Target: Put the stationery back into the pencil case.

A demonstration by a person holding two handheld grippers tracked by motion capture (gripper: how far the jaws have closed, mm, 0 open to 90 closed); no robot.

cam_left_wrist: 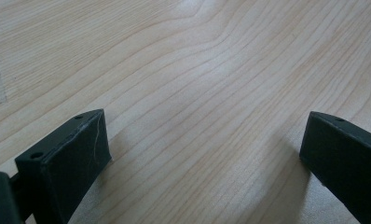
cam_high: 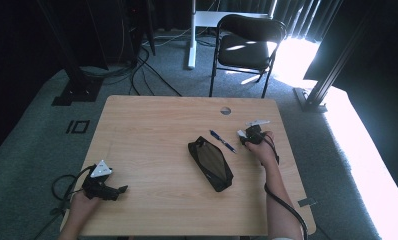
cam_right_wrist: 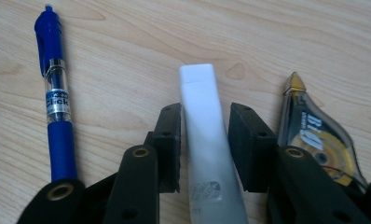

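Right gripper (cam_right_wrist: pixel 203 144) jaws bracket white eraser (cam_right_wrist: pixel 207 140), narrow gaps either side; left gripper (cam_left_wrist: pixel 202 154) jaws wide apart.

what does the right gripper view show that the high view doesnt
The right gripper view alone shows the correction tape dispenser lying beside the right gripper, the "Click" print on the blue pen, and the white tube between the jaws with slim gaps on both sides. The high view alone shows the black pouch, the left gripper, the chair and the floor cables. Both show the wooden table, the pen and the right gripper.
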